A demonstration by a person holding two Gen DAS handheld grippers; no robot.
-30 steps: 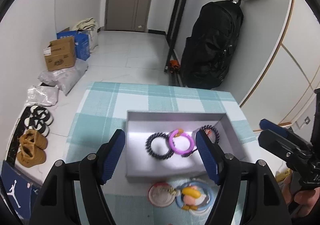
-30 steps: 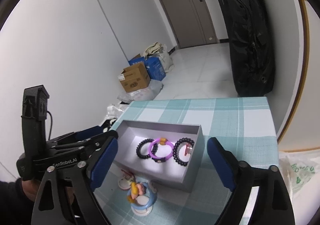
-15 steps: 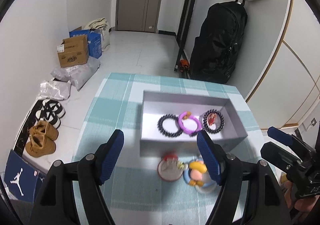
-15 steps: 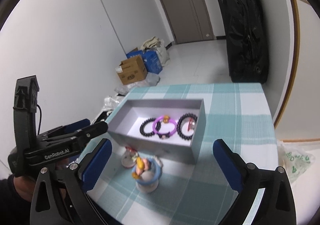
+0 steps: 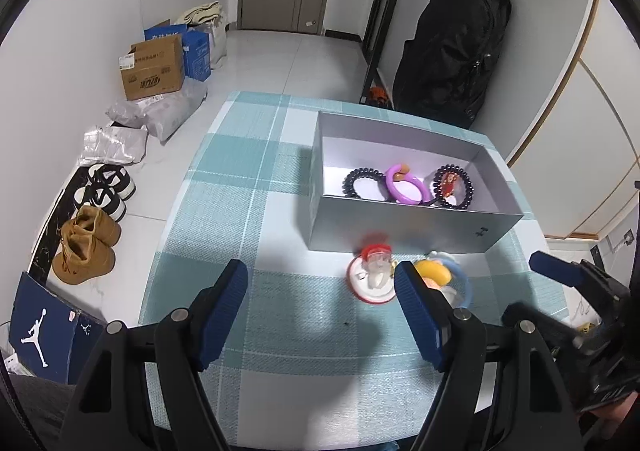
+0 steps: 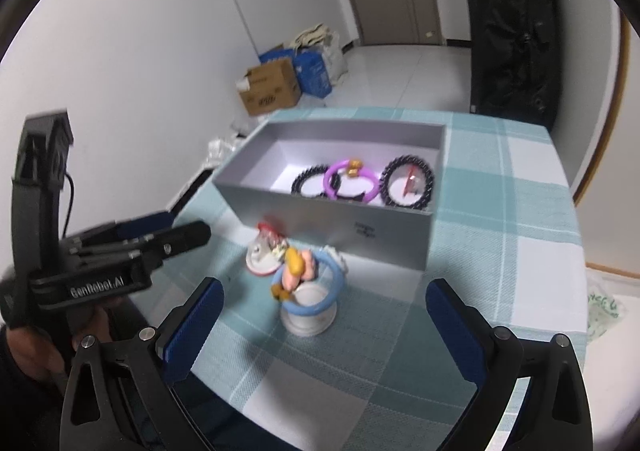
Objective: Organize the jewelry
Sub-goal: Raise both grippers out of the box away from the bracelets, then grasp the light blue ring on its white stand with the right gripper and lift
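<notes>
We see both grippers over the checked table point(image 5: 256, 179), neither one gripping anything. L gripper point(image 5: 320, 311): jaws apart, nothing btwn the pads, only tablecloth below. R gripper point(image 6: 320, 325): jaws spread wide, empty too.

Jewelry status: grey box point(image 5: 400, 229) sits at 12 o'clock from both grippers, long axis running 9-to-3 across the L view. Inside, in a row: black bead bracelet point(image 5: 362, 182), purple bracelet point(image 5: 406, 189), 2nd black bead bracelet w/ red charm point(image 5: 452, 187). The purple one overlaps the first black one; the charm one lies just beside it.

Still outside the box, on the cloth just in front of its near wall: red-white round piece point(image 5: 372, 279) and blue ring piece w/ yellow-pink figure point(image 6: 306, 291). They touch or nearly touch; can't tell which.

Key relation: in the R view the blue ring piece lies at 12 o'clock, dead centre btwn the R fingers point(image 6: 192, 325), near. In the L view it's at about 2 o'clock, partly hidden behind the right finger, and the red-white piece is at 1 o'clock. So we judge R hand is the better lined up for the blue ring piece; L is nearer the red-white one. The blue ring stands on a white base, so a grab from above probably has to straddle the rim.
</notes>
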